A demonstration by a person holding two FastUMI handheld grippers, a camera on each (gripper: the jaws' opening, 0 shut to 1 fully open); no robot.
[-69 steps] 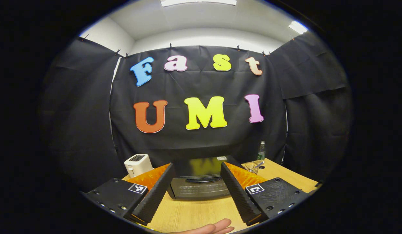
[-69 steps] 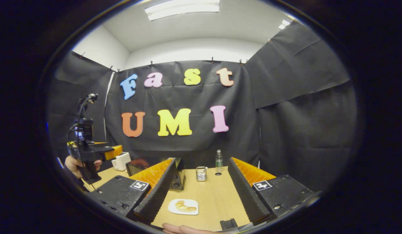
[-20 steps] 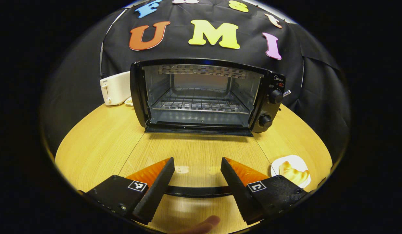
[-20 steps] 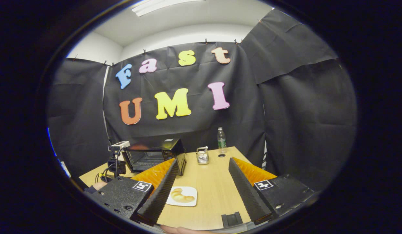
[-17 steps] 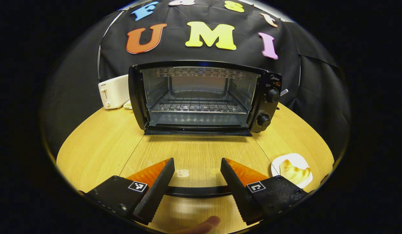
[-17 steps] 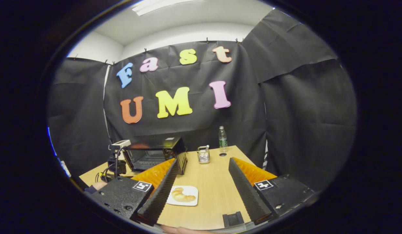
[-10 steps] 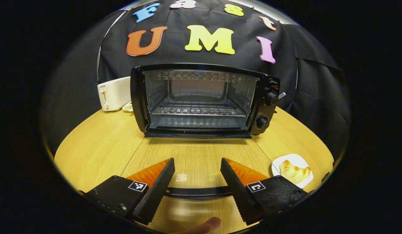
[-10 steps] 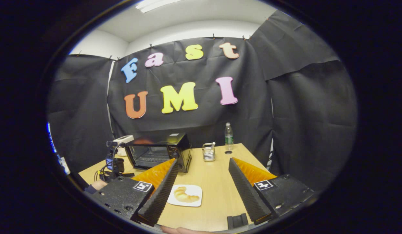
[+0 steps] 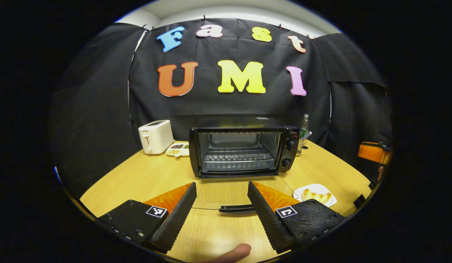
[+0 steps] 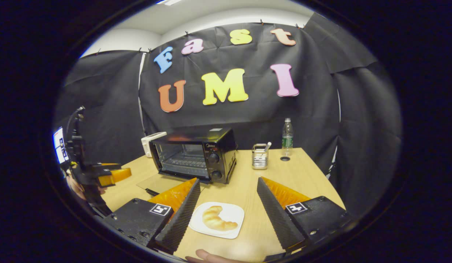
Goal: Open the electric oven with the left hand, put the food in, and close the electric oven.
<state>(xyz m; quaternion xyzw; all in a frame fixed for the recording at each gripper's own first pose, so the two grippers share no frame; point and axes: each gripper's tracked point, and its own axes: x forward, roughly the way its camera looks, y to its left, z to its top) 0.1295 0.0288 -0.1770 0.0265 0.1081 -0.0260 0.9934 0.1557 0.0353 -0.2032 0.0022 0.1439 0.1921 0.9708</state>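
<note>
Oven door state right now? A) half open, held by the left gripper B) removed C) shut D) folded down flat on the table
D: the oven shows its bare rack, and its door lies flat on the table, handle toward the open left gripper.

We find both views evenly lit from overhead, with the table (image 9: 145,175) bright and warm-toned. A soft glare patch sits on the wood near the bottom of the left gripper view. Fisheye distortion bows the table edge and wall lines toward the margins. Focus is sharp centrally; the fingertip (image 9: 237,252) at the lower rim is blurred.
</note>
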